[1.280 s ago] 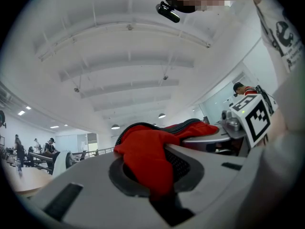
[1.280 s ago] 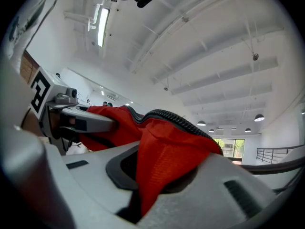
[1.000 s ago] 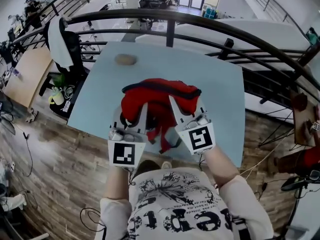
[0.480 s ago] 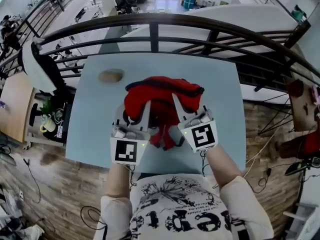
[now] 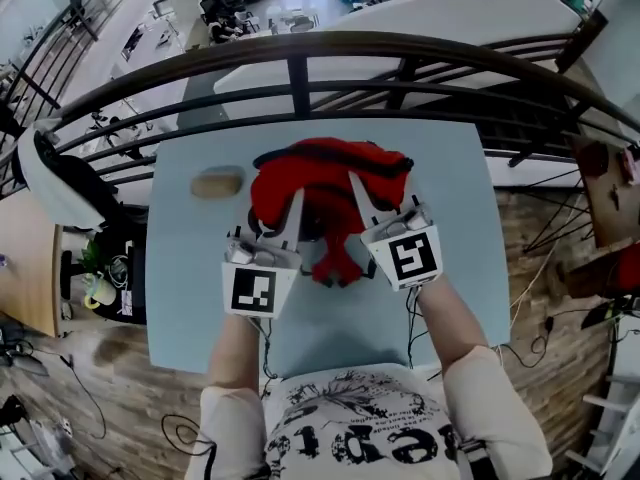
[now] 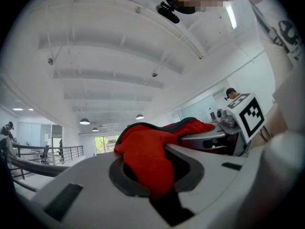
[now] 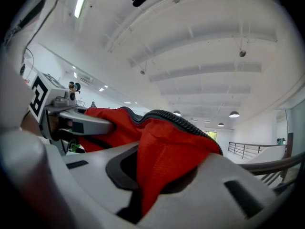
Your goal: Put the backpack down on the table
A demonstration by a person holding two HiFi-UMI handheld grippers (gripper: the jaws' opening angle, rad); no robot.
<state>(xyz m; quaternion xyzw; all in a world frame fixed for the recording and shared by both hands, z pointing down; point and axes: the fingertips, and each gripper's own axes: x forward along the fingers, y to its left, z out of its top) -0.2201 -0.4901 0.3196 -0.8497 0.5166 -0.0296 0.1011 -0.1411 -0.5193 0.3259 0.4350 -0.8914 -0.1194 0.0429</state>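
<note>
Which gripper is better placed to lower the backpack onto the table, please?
Probably the right gripper, narrowly: both it and the left gripper are clamped on the red backpack over the table, but a tan object lies on the left's side.

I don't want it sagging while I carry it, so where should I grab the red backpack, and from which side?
Pinch the backpack by the loose fabric beside its black zipper, one gripper toward each end, coming level from the person's side. That edge folds thin enough for narrow jaws; the left gripper and right gripper hold it so now.
</note>
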